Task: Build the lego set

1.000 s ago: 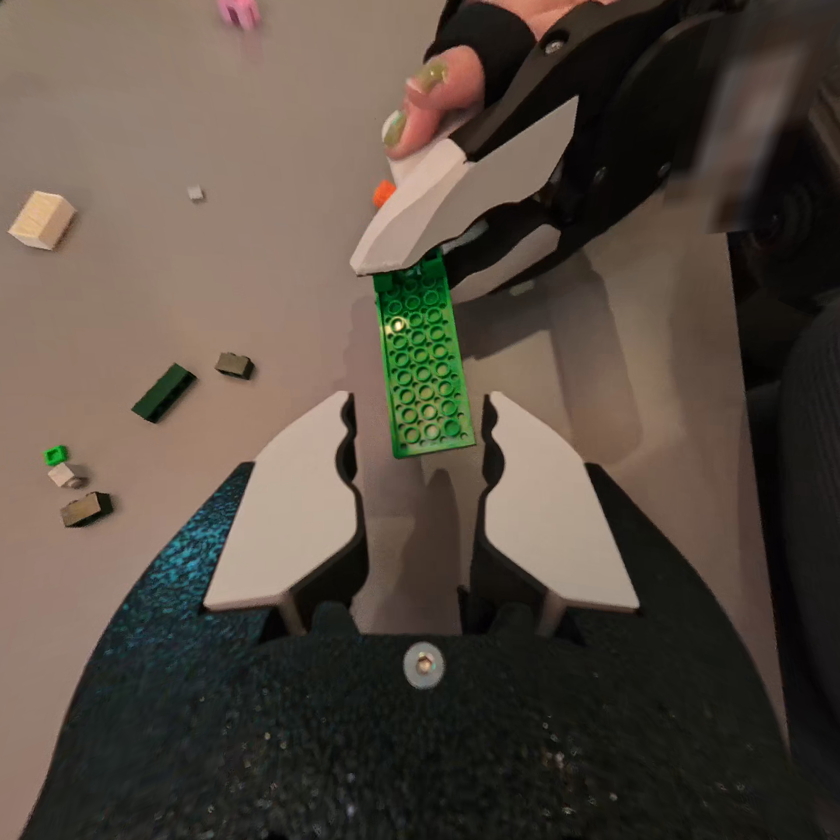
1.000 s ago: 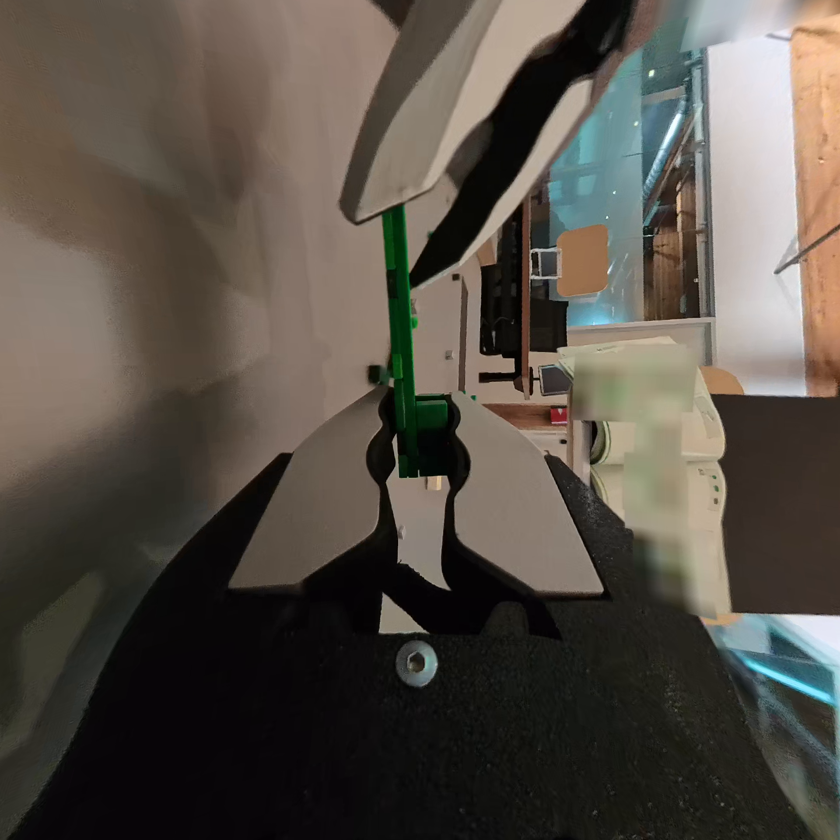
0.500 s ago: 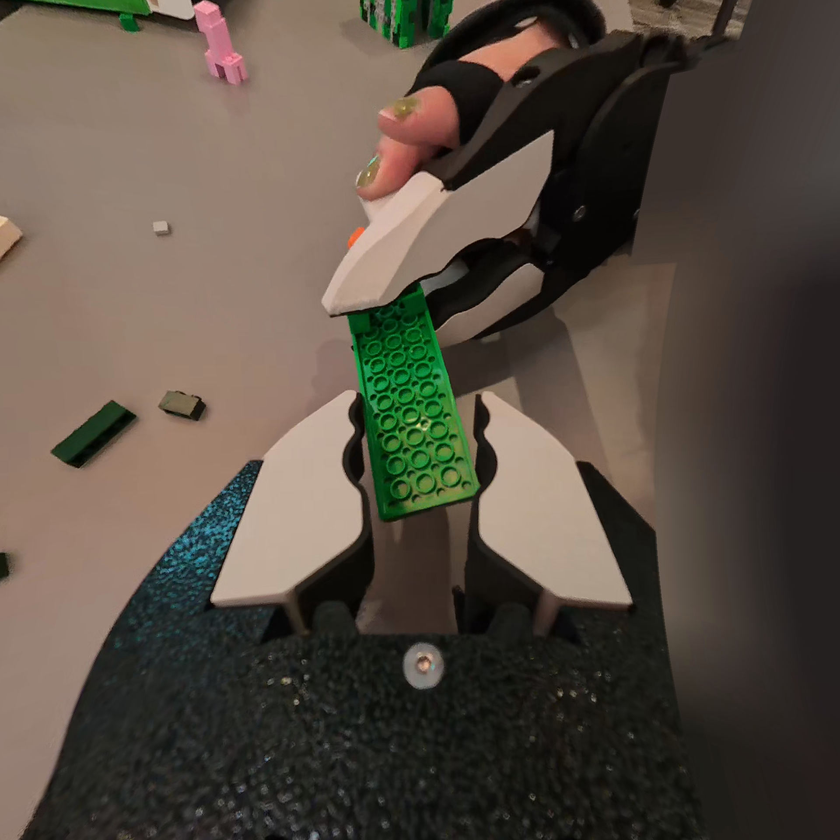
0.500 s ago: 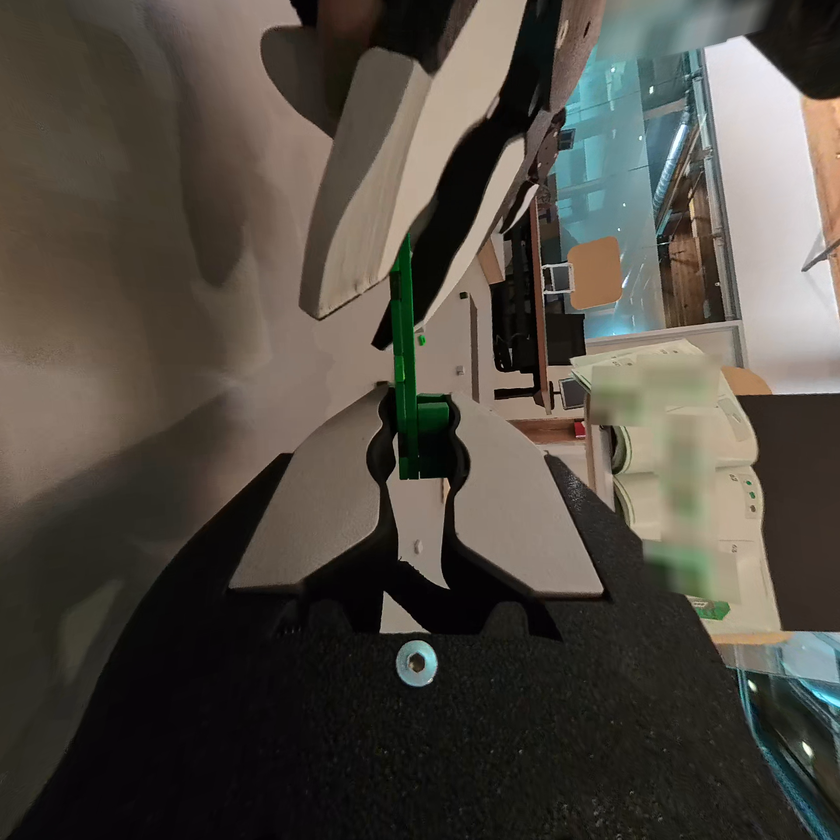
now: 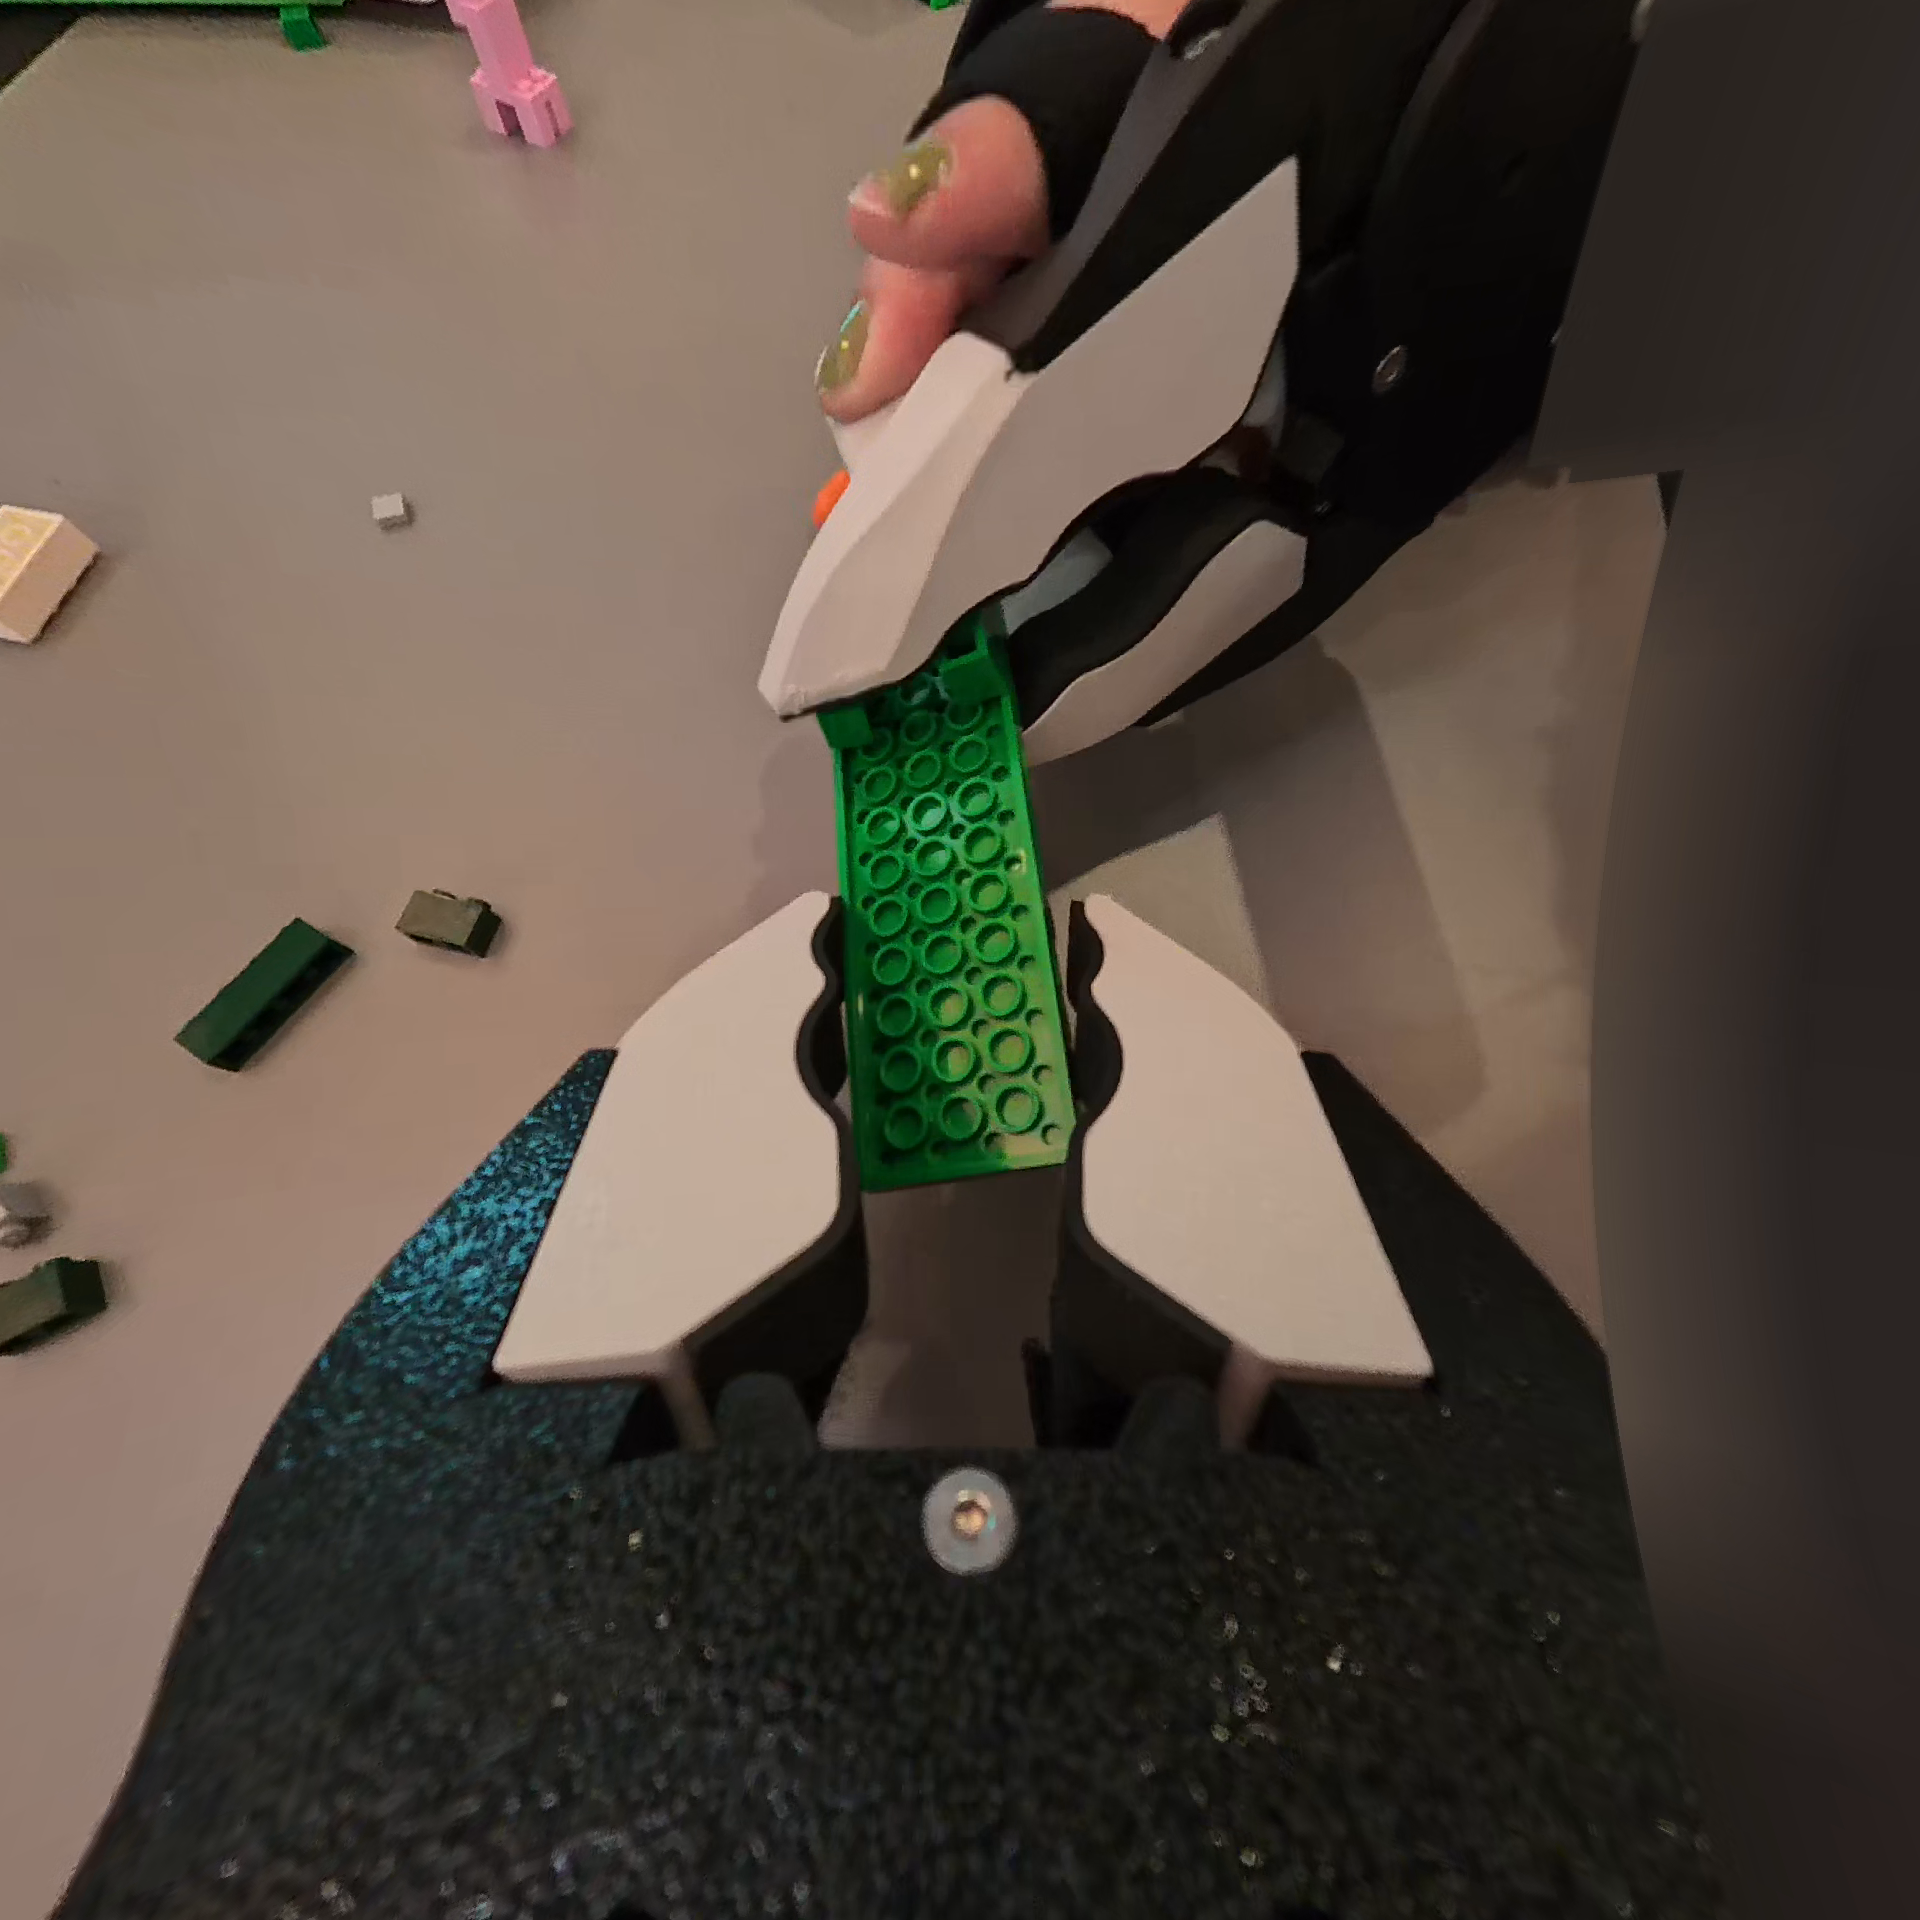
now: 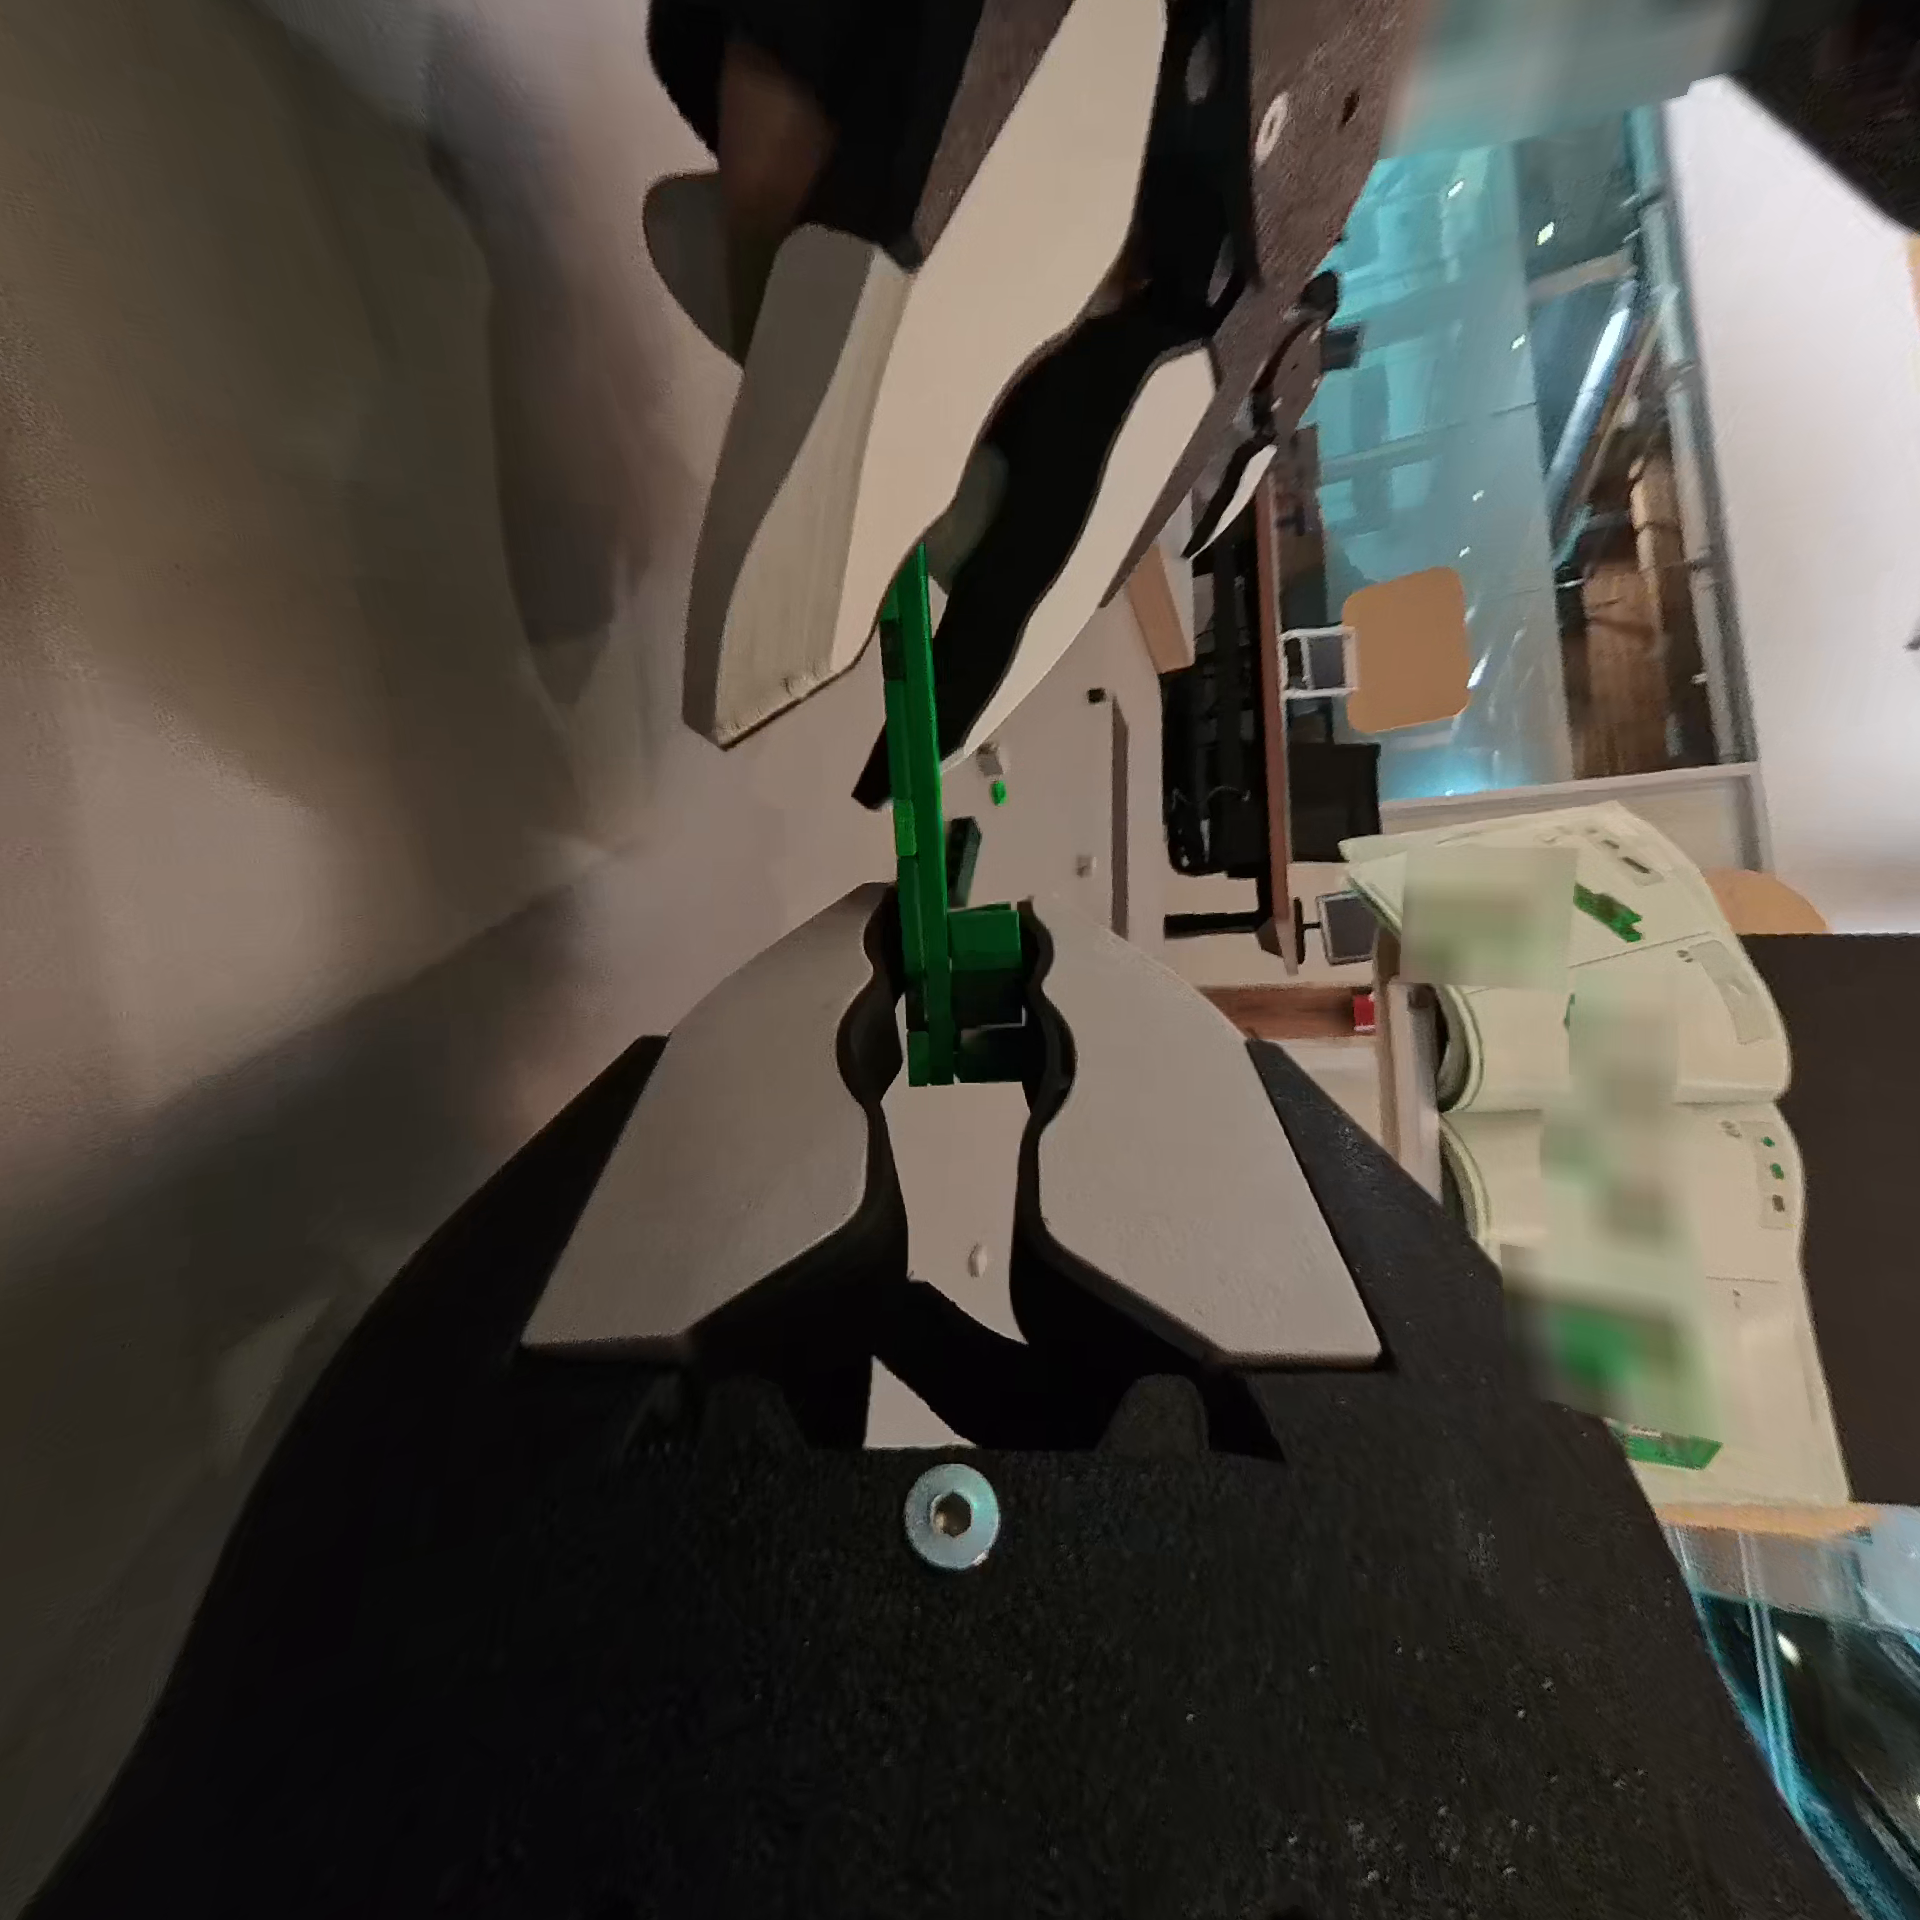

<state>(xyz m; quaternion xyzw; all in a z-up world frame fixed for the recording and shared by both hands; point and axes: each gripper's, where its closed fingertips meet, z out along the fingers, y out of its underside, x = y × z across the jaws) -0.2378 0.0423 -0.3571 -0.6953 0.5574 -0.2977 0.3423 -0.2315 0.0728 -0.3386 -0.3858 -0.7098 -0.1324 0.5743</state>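
A long bright green plate (image 5: 951, 966) shows its underside, held above the grey table (image 5: 520, 675). My right gripper (image 5: 914, 707) is shut on its far end, where small green bricks sit on the plate. In the right wrist view the plate (image 6: 920, 831) is edge-on between that gripper's pads (image 6: 951, 914). My left gripper (image 5: 951, 909) straddles the plate's near end. Its fingers stand close along both long edges, with a thin gap on the right, so they do not press. The left gripper also shows in the right wrist view (image 6: 862, 727).
Loose pieces lie on the table to the left: a dark green brick (image 5: 265, 992), an olive brick (image 5: 449, 920), a tan brick (image 5: 36, 571), a tiny grey piece (image 5: 391, 509) and a pink figure (image 5: 509, 73). A hand (image 5: 925, 260) grips the right tool. A booklet (image 6: 1714, 1049) lies at the right.
My left gripper moved forward until the plate's near end lies between its fingers, and its jaws narrowed towards the plate's edges. My right gripper stayed shut on the plate.
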